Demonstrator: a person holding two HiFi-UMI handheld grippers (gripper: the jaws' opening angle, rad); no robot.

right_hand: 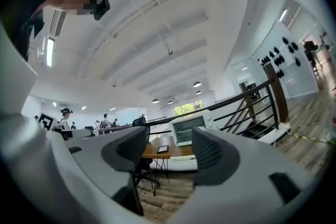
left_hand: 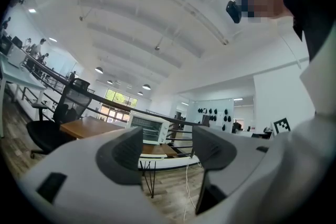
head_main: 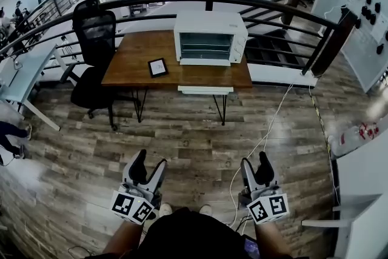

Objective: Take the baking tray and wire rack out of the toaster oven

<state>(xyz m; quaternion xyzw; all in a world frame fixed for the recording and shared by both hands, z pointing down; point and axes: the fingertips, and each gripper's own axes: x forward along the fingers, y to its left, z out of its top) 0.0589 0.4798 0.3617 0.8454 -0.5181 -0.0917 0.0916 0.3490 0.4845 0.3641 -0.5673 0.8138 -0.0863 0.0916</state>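
A white toaster oven (head_main: 209, 39) stands far ahead on a wooden table (head_main: 133, 63), its glass door closed. Faint bars show behind the glass, but I cannot make out the baking tray or wire rack. The oven also shows small in the left gripper view (left_hand: 149, 128) and the right gripper view (right_hand: 188, 129). My left gripper (head_main: 148, 161) and right gripper (head_main: 255, 161) are low in the head view, over the wood floor, well short of the table. Both point level toward the oven. The left gripper (left_hand: 167, 147) and right gripper (right_hand: 169, 147) each stand open with nothing between the jaws.
A black office chair (head_main: 94, 39) stands at the table's left end. A small black-framed tablet (head_main: 158, 67) lies on the table. A dark railing (head_main: 260, 6) runs behind it. A white cable (head_main: 260, 142) trails across the floor on the right. White desks (head_main: 24, 76) stand at left.
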